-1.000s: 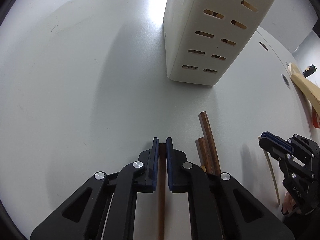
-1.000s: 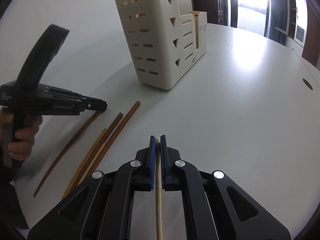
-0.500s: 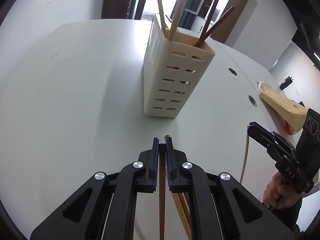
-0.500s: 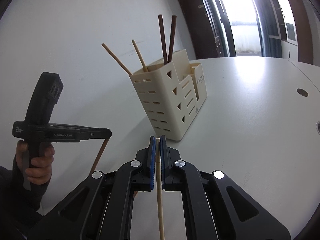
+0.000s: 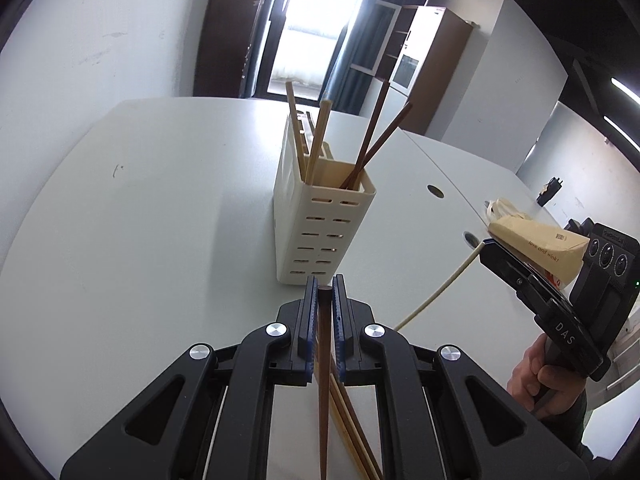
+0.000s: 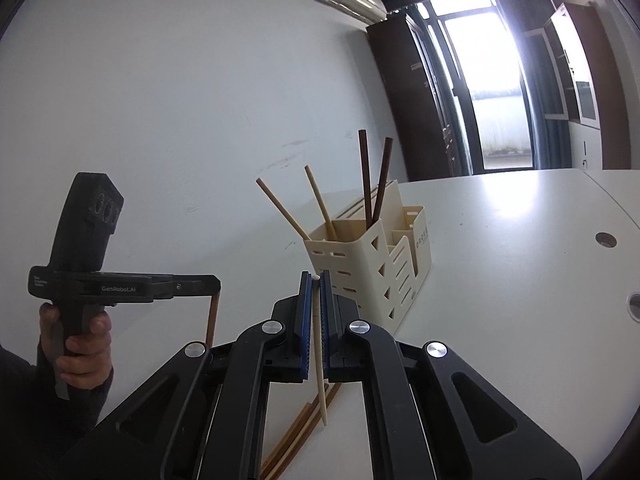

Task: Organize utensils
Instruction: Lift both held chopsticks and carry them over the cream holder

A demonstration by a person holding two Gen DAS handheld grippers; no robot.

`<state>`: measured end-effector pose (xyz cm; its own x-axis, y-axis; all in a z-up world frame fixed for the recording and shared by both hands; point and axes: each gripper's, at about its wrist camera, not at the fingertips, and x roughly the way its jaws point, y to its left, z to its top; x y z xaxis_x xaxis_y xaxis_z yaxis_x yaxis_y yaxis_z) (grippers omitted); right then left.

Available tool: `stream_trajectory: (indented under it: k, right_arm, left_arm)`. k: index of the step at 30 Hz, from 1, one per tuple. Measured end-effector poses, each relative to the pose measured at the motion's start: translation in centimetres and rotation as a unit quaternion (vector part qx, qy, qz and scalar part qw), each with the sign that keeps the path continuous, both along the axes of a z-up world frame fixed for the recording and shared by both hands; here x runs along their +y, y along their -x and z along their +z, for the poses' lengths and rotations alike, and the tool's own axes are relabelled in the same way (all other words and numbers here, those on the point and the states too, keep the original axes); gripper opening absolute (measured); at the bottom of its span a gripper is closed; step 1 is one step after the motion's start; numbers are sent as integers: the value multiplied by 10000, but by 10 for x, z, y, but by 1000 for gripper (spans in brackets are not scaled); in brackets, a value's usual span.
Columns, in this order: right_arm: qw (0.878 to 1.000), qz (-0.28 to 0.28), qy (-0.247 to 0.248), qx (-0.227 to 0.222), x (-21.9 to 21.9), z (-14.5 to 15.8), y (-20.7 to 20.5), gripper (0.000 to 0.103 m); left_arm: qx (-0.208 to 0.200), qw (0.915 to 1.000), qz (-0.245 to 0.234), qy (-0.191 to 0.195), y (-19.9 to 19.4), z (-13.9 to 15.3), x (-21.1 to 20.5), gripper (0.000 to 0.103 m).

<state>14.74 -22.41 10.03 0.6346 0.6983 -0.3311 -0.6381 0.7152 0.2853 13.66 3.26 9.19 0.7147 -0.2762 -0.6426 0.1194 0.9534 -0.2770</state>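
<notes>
1. Two hand-held grippers are in view. The left hand-held gripper (image 5: 324, 304) is clenched on one dark brown chopstick (image 5: 323, 380). The right hand-held gripper (image 6: 315, 300) is clenched on one pale chopstick (image 6: 319, 356).
2. One cream utensil holder (image 5: 320, 224) stands on the white worktop (image 5: 160, 220), ahead of both grippers. Its walls are slotted, and in the right wrist view it shows several compartments, the tall ones at the near end and lower ones behind.
3. Four chopsticks stand in the holder: two light wooden chopsticks (image 6: 316, 204) and two dark chopsticks (image 6: 372, 180). All four lean and stick out above the rim. The light pair sits in the compartment on the holder's left in the left wrist view, the dark pair in the one on its right.
4. The held dark brown chopstick hangs off the worktop, its top end level with the left gripper's fingertips, just short of the holder's near wall. From the right wrist view it hangs nearly upright, to the left of the holder.
5. The held pale chopstick is also lifted, to the right of the holder in the left wrist view.
6. Loose chopsticks (image 5: 352, 428) lie on the worktop below the grippers, nearer the cameras than the holder; at least three show, light and brown, lying close together.
7. One brown paper bag (image 5: 536, 244) lies on the worktop to the right of the holder, well apart from it.
</notes>
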Motion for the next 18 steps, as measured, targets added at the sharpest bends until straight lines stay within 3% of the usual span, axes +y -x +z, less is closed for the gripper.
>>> stream_trajectory:
  k: [18]
  right_arm:
    - [9982,-88,-81,-593,15,39,-13,1]
  left_arm:
    - [-1045,9939,89,-357,4,90,4,7]
